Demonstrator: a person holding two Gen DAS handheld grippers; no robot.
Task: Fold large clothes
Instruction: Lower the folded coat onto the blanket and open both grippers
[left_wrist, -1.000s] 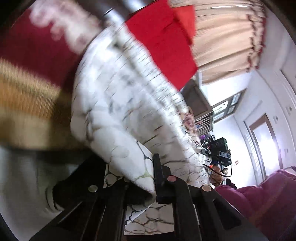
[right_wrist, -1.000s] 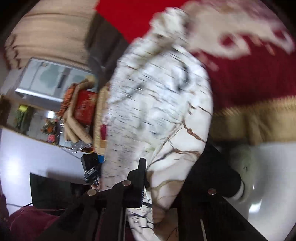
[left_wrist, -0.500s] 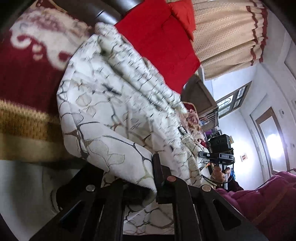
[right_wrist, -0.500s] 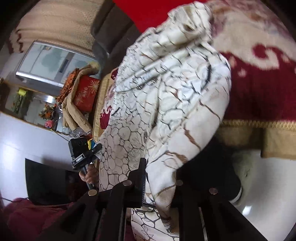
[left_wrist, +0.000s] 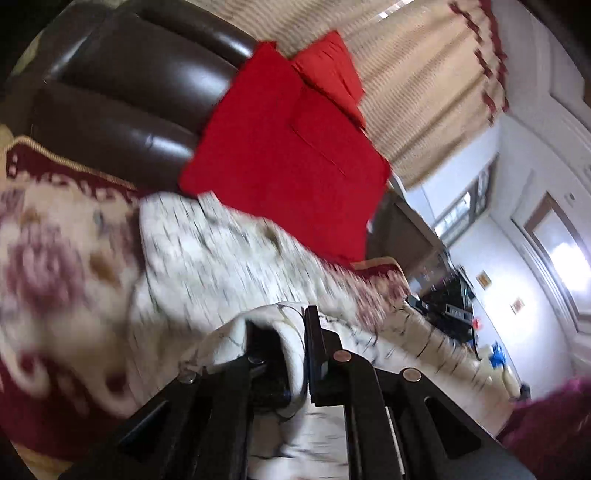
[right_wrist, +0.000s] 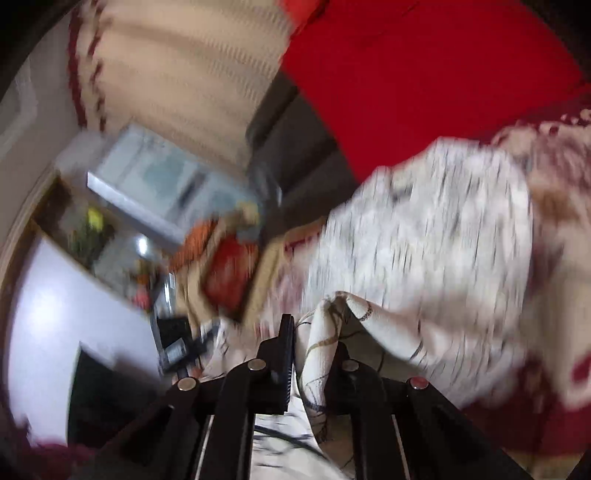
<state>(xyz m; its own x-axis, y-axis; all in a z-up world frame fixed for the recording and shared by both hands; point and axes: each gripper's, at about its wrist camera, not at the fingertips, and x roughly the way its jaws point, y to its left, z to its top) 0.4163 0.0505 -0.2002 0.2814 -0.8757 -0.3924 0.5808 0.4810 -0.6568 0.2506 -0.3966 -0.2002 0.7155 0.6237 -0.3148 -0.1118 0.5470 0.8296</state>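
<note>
Left gripper (left_wrist: 275, 354) pinching edge of garment (left_wrist: 221, 258); right gripper (right_wrist: 314, 350) pinching other edge. Garment draped on sofa seat (left_wrist: 48, 258), near red cushion (left_wrist: 280, 162). Frames blurred. Risk: thin fold slipping from jaws, uneven pull skewing crease.

garment (left_wrist: 229, 258) on blanket (left_wrist: 55, 280) | cushions (left_wrist: 284, 162) behind, against sofa back (left_wrist: 140, 96)

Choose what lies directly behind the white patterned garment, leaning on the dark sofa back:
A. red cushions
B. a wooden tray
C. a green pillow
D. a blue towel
A: red cushions lean on the sofa back just behind the white patterned garment.
</note>
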